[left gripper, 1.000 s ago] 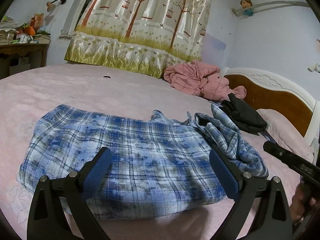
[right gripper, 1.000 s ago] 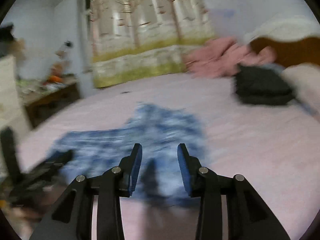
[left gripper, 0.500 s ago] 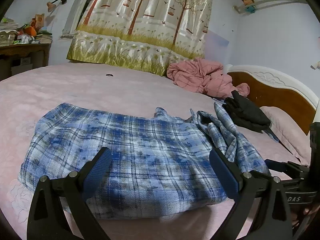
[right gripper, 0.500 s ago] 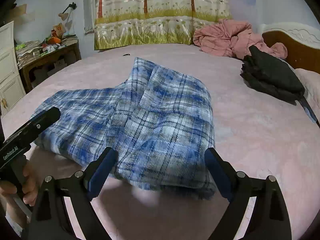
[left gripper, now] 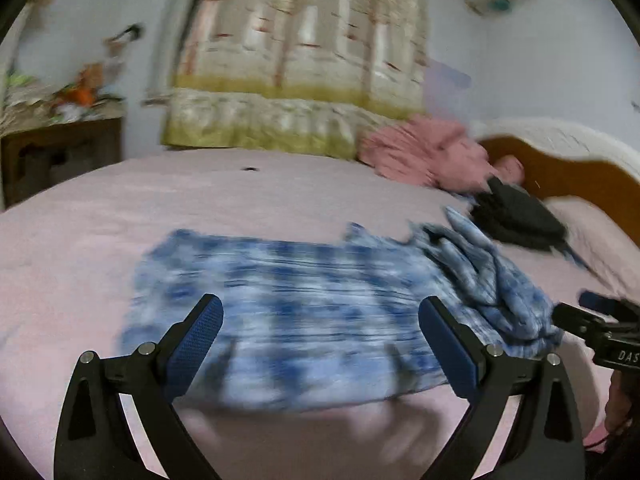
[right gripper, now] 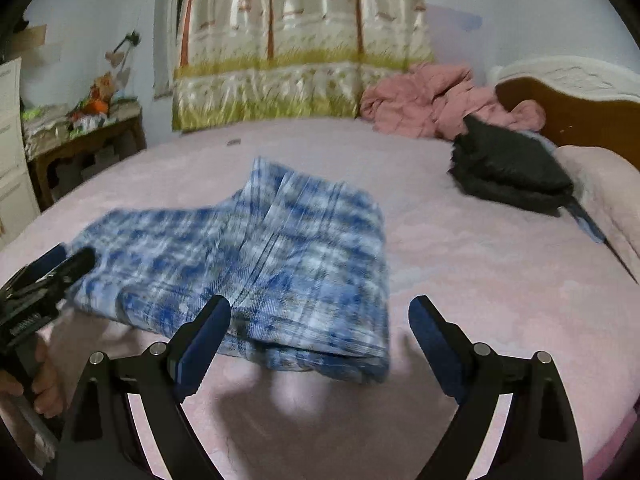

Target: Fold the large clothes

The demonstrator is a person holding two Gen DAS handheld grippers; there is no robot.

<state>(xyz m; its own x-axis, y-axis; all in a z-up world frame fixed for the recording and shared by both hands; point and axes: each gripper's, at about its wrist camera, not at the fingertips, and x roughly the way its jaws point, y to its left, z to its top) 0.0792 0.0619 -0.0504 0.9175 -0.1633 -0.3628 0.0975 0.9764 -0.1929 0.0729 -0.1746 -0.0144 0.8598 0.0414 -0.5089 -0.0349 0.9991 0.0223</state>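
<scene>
A blue plaid shirt (left gripper: 304, 304) lies partly folded on the pink bed (left gripper: 120, 216), with one bunched sleeve (left gripper: 492, 280) at its right end. In the right wrist view the same shirt (right gripper: 280, 256) lies flat with a folded panel on top. My left gripper (left gripper: 320, 340) stands open just short of the shirt's near edge, nothing between its blue pads. My right gripper (right gripper: 320, 340) is open too, above the shirt's near right corner and holding nothing. Each gripper shows at the edge of the other's view, the right gripper (left gripper: 604, 332) and the left gripper (right gripper: 44, 280).
A black garment (right gripper: 508, 168) and a crumpled pink blanket (right gripper: 432, 100) lie near the wooden headboard (right gripper: 580, 116). A cluttered wooden side table (right gripper: 84, 136) stands at the left wall under a curtained window (right gripper: 296, 40). A small dark object (left gripper: 250, 169) lies on the far bed surface.
My right gripper opened wide and drew back from the shirt. My left gripper shifted left and back, so the shirt sits further right and the left view is blurred.
</scene>
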